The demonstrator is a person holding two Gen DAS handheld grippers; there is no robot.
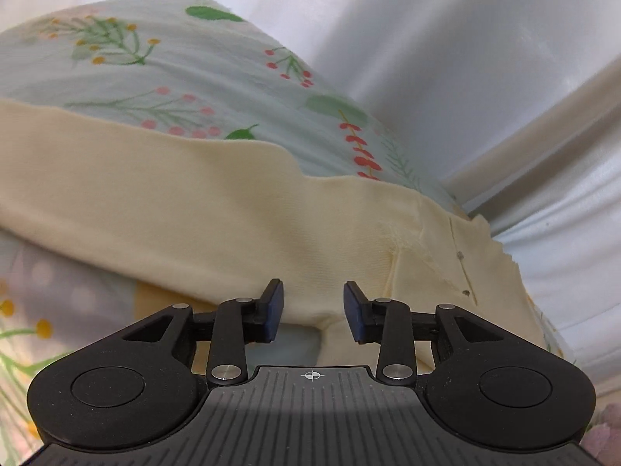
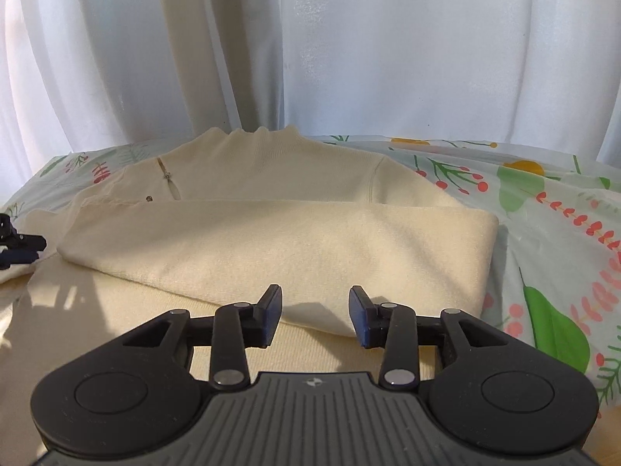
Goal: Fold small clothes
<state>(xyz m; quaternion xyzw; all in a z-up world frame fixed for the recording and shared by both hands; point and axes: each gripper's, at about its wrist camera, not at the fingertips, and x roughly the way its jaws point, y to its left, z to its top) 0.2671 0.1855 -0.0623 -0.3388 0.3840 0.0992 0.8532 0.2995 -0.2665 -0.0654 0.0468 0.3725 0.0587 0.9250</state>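
Note:
A cream knit top point(image 2: 271, 233) lies on the floral sheet, with one part folded across its body and small buttons near its neck point(image 2: 167, 178). My right gripper point(image 2: 315, 314) hovers open just above the near edge of that fold, nothing pinched between its blue pads. In the left wrist view the same cream top point(image 1: 194, 213) stretches across the frame, tilted. My left gripper point(image 1: 313, 310) is open at the top's near edge, its pads clear of the cloth. A dark piece of the left gripper point(image 2: 15, 240) shows at the far left of the right wrist view.
The floral sheet point(image 2: 543, 233) with green leaves and red berries covers the surface around the top, with bare sheet to the right. White curtains point(image 2: 349, 58) hang close behind the far edge.

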